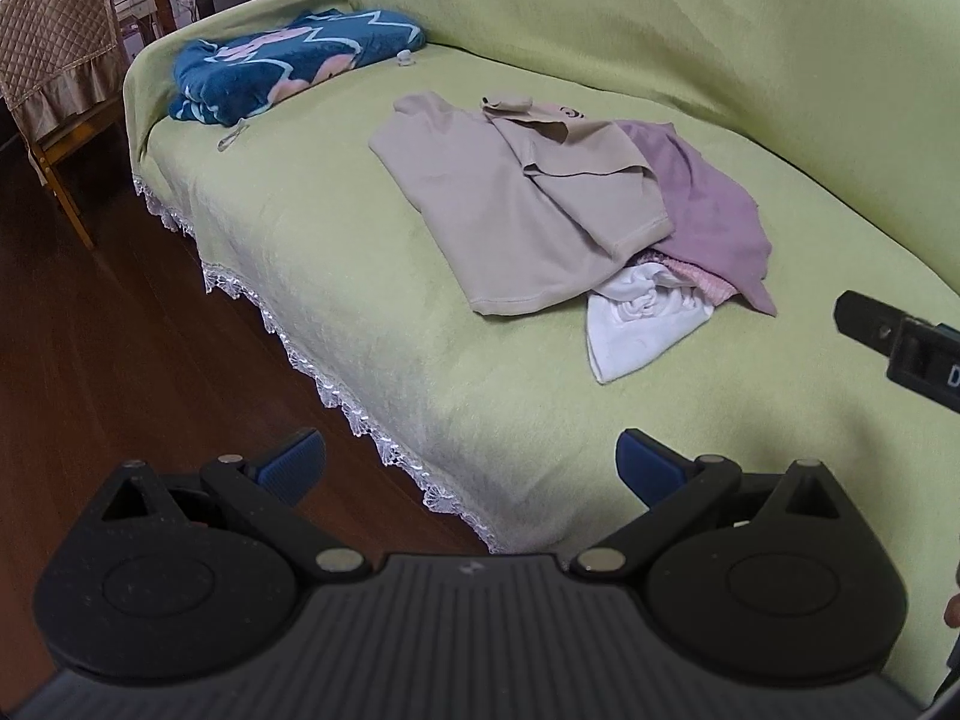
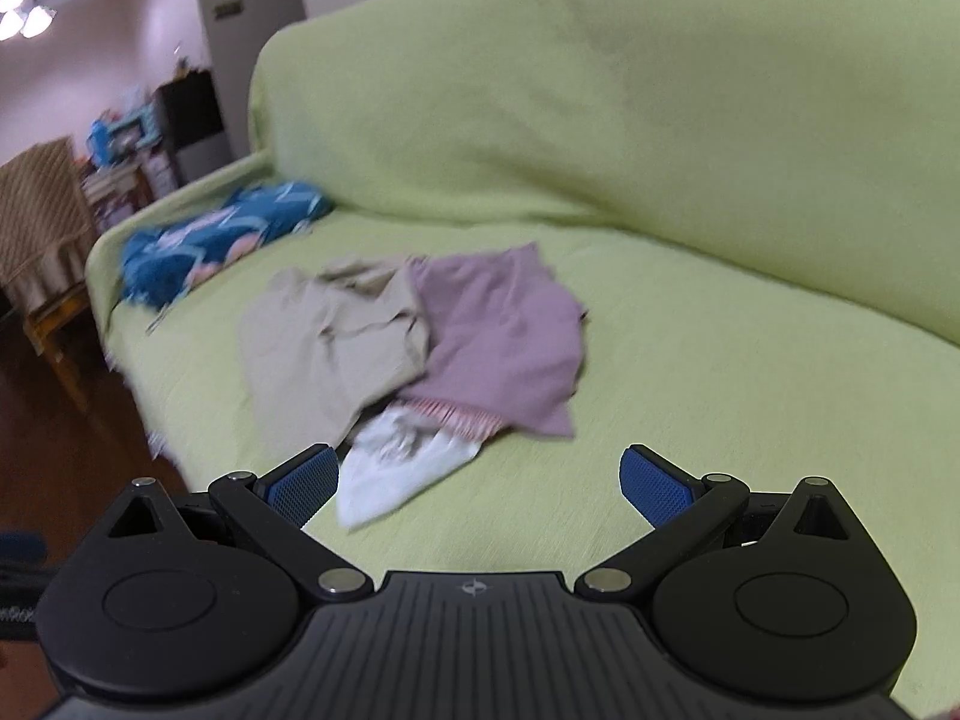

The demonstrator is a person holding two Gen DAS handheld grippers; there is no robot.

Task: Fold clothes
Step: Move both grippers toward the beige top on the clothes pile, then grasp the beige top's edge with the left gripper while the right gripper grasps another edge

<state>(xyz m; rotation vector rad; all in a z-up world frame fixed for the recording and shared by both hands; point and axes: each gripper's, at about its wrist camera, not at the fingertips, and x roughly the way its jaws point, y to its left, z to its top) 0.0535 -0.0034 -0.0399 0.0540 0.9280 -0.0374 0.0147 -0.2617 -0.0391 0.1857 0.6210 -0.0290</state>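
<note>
Left gripper: seen from its own wrist camera at 6 o'clock; the blue-padded fingers are spread wide and nothing is held between them. It is poised over the front edge of the sofa.

Right gripper: likewise spread wide and empty, poised above the seat just short of the clothes. Part of its black body is seen at 3 o'clock in the left wrist view, where a white letter, possibly "D", is cut off by the frame edge.

Clothes pile: lies on the seat at about 1 o'clock in the left view, apart from both grippers.

Beige garment: crumpled, uppermost on the left of the pile; a small dark mark near its collar cannot be read.

Lilac garment: partly covered by the beige garment, on the pile's right.

White garment: protrudes from under the pile at its near edge, beside a pink striped piece.

Sofa: draped in a light green cover with white lace trim along the front.

Blue patterned blanket: bunched at 11 o'clock by the far armrest, well apart from the pile.

Emblem: a small compass-like mark is moulded on the gripper housing; no lettering is legible.

Image quality: the right wrist view is motion-blurred.
</note>
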